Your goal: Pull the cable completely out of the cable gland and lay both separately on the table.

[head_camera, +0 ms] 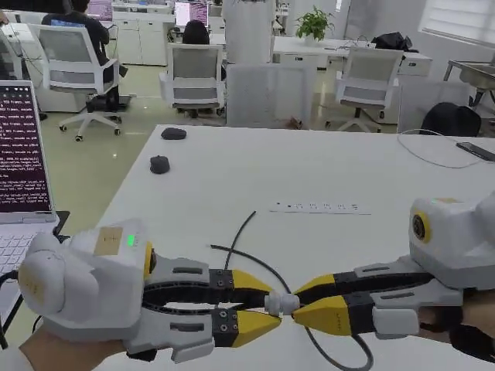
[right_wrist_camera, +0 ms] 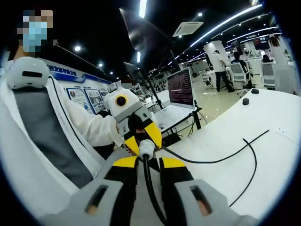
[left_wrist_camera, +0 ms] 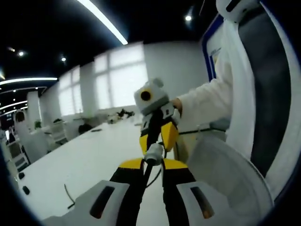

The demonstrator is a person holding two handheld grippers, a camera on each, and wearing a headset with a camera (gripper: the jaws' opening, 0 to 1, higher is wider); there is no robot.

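Head view: left claw point(head_camera: 272, 303) and right claw point(head_camera: 300, 301) pinch round gland point(head_camera: 283, 303) on black cable point(head_camera: 244, 233).

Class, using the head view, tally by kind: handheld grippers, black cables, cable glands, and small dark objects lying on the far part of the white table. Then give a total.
Grippers: 2 (left gripper, right gripper)
Black cable: 1
Cable gland: 1
Small dark objects: 2
Total: 6

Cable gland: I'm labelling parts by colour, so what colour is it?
The cable gland is light grey, clearest in the head view.
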